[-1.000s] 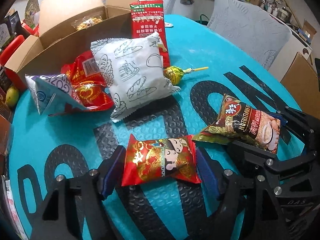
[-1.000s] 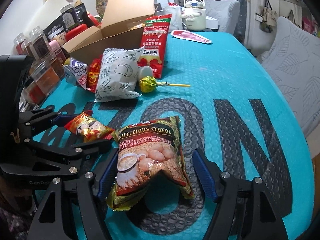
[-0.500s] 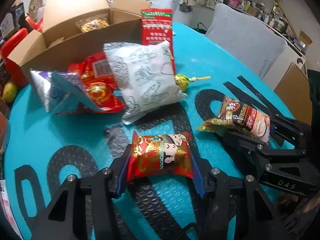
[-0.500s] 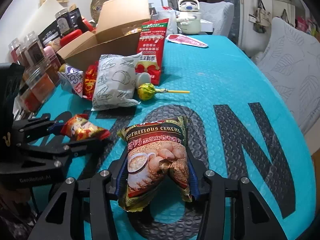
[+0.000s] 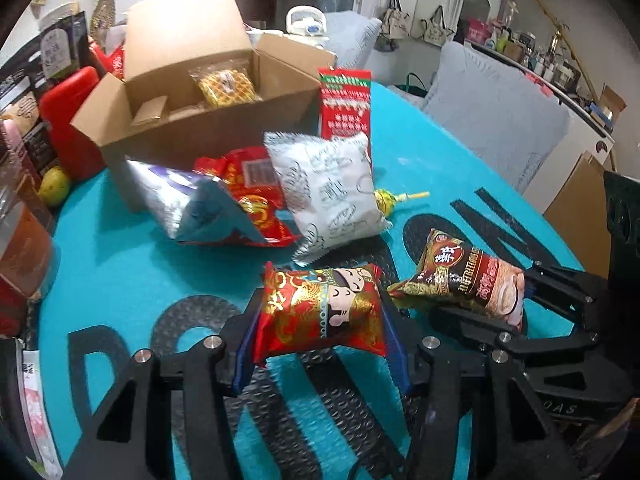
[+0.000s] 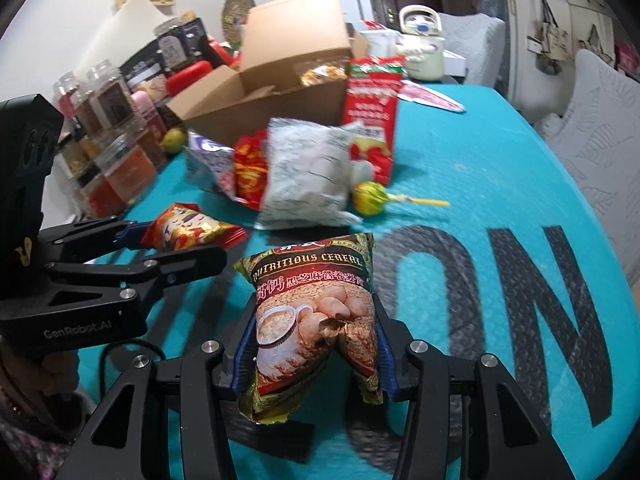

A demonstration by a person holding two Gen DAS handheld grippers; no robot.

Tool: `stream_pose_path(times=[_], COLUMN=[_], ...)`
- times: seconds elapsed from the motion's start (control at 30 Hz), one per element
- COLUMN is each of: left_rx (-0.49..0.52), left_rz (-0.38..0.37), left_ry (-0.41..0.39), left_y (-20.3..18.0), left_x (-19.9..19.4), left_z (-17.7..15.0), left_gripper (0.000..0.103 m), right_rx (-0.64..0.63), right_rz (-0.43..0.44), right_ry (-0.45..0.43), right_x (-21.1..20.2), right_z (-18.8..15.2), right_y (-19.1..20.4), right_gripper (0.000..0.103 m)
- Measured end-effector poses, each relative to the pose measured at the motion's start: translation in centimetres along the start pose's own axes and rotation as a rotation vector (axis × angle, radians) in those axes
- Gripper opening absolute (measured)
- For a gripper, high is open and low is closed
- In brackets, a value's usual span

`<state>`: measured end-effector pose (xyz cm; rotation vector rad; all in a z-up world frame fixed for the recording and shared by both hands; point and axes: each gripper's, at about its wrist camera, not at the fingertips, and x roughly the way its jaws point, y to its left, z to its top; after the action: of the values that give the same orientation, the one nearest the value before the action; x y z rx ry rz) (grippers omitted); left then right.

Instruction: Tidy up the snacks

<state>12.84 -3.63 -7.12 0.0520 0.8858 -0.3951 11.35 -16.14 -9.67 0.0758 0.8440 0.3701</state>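
Note:
My left gripper [image 5: 320, 340] is shut on a red and gold snack packet [image 5: 320, 308] and holds it above the teal mat; the packet also shows in the right wrist view [image 6: 192, 232]. My right gripper [image 6: 314, 352] is shut on a brown cereal packet [image 6: 316, 316], lifted off the mat; the packet shows at the right of the left wrist view [image 5: 464, 280]. An open cardboard box [image 5: 208, 100] with a yellow snack bag inside stands at the back. In front of it lie a white bag [image 5: 328, 192], a red packet [image 5: 256, 196], a silver packet [image 5: 180, 200] and a lollipop [image 5: 388, 200].
A tall red packet [image 5: 346, 104] leans on the box. Jars and boxes [image 6: 108, 132] crowd the table's left edge, with a lime [image 5: 54, 190] beside them. A kettle [image 6: 420, 48] stands behind. Grey chairs [image 5: 496, 112] stand at the right.
Both grippers have closed on their packets and lifted them off the mat, rising and tilting toward the box. The other snacks have not moved.

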Motion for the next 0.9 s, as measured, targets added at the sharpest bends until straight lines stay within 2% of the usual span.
stream_pose_path(times=[0.17,0.5,0.9], left_rx=[-0.021,-0.034,-0.053], left_rz=[0.011,0.039,0.081], left_ry=[-0.046,-0.152,-0.287], left_y=[0.9,2.5,5.0], left_x=[-2.2,-5.6,-7.8], left_z=[0.3,2.5,8.2], left_gripper=[0.052,0.052,0.052], right_rx=[-0.028,-0.082,-0.143], right_rz=[0.039,0.058,0.06], right_ry=[-0.026,-0.084,-0.157], right_x=[-0.7,-1.9,-2.3], right_z=[1.2,4.4,10.8], right_y=[1.6,3.4,4.5], right_gripper=[0.049,0.049,0.049])
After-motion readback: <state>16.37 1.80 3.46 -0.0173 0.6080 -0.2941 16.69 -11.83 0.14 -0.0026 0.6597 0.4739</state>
